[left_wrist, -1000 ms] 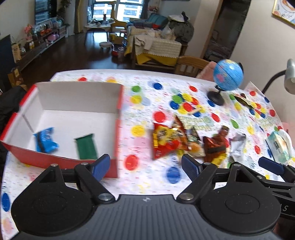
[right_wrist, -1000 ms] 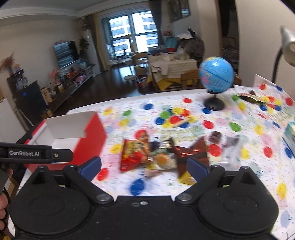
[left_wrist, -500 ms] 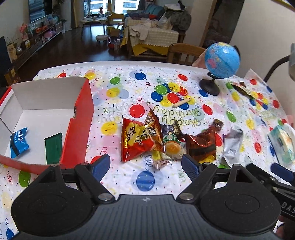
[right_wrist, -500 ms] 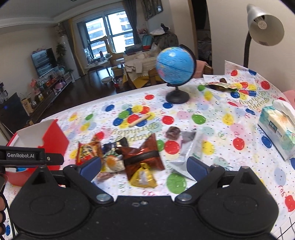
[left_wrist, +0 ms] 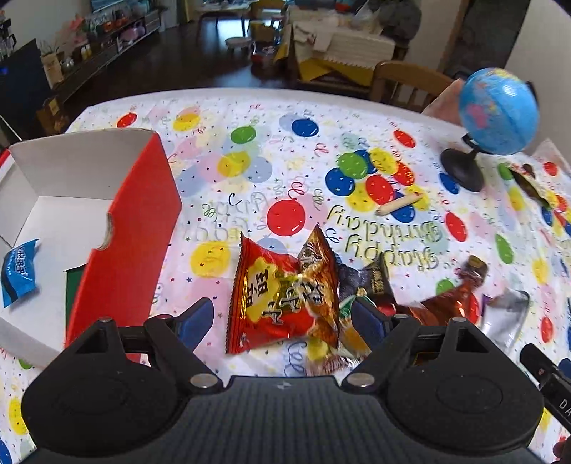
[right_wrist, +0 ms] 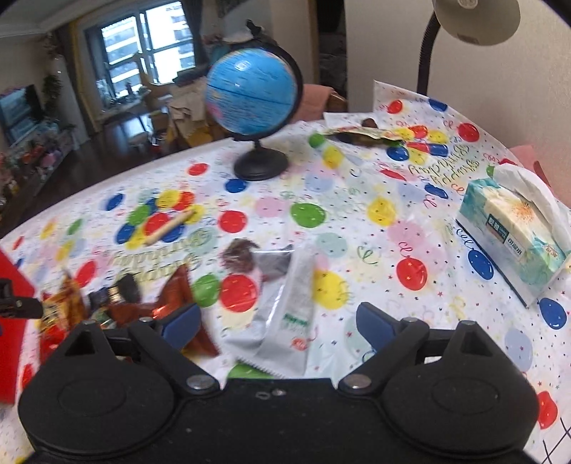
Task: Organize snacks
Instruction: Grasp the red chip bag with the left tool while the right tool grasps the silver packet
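A heap of snack packets lies on the balloon-print tablecloth. My left gripper (left_wrist: 282, 317) is open and low over a red packet (left_wrist: 271, 296), which lies between its fingers without touching the pads. Beside it are a gold-brown packet (left_wrist: 321, 271) and a shiny brown one (left_wrist: 449, 307). My right gripper (right_wrist: 278, 321) hovers over a silver packet (right_wrist: 289, 314); its jaws are closing a little, and the pads stay clear of the packet. At the left stands a red box (left_wrist: 142, 228), white inside, with a blue packet (left_wrist: 19, 271) and a half-hidden green one (left_wrist: 71, 285) in it.
A blue globe (right_wrist: 253, 92) on a black stand is at the back of the table, with a tissue box (right_wrist: 514, 228) at the right and a lamp (right_wrist: 474, 18) above. A small wooden stick (left_wrist: 399, 203) lies past the heap. A chair (left_wrist: 407, 82) stands behind the table.
Both grippers have moved right and down toward the snack heap. The box has slid to the left edge of the left view. The right gripper now hangs over the silver packet.
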`<control>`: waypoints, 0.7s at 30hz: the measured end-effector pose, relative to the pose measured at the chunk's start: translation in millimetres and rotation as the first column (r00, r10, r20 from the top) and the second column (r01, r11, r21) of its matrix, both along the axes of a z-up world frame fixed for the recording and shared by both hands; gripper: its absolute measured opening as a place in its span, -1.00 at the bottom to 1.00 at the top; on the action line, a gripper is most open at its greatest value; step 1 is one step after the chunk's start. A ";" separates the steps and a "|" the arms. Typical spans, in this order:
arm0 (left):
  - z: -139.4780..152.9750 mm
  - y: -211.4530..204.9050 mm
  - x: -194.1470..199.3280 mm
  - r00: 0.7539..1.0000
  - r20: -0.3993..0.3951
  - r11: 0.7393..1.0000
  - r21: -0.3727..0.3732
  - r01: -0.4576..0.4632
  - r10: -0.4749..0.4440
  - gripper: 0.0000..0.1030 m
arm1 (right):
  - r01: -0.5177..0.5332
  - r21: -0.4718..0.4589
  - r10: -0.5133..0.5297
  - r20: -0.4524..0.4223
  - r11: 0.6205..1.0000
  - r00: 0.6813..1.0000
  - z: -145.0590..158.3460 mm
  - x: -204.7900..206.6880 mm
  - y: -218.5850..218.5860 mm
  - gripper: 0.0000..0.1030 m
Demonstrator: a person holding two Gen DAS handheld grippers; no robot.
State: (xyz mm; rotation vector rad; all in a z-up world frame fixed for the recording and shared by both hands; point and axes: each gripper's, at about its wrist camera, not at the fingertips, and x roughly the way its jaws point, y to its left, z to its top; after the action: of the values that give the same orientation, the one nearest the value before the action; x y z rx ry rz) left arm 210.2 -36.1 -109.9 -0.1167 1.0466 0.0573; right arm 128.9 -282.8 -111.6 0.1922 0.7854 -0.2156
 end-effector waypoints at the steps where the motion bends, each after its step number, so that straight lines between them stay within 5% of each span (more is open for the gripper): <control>1: -3.2 -1.3 5.0 1.000 -0.011 1.000 0.005 -0.002 0.002 0.64 | 0.007 -0.003 -0.007 -0.006 1.000 1.000 -2.8 5.0 -2.2 0.81; 7: -23.3 -5.3 30.7 0.997 -0.072 0.999 0.032 -0.022 0.024 0.64 | 0.030 -0.014 -0.030 -0.051 0.999 0.998 -20.1 29.9 -10.7 0.77; 21: -44.1 10.9 53.3 0.985 -0.158 0.990 -0.108 -0.090 0.072 0.63 | 0.053 0.015 -0.051 -0.132 0.998 0.990 -51.1 58.7 -20.9 0.59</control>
State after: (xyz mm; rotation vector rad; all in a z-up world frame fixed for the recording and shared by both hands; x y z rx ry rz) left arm 263.5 -25.2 -154.1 -0.2630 1.1990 0.0805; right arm 187.6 -303.8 -162.8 0.2174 0.9145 -0.2726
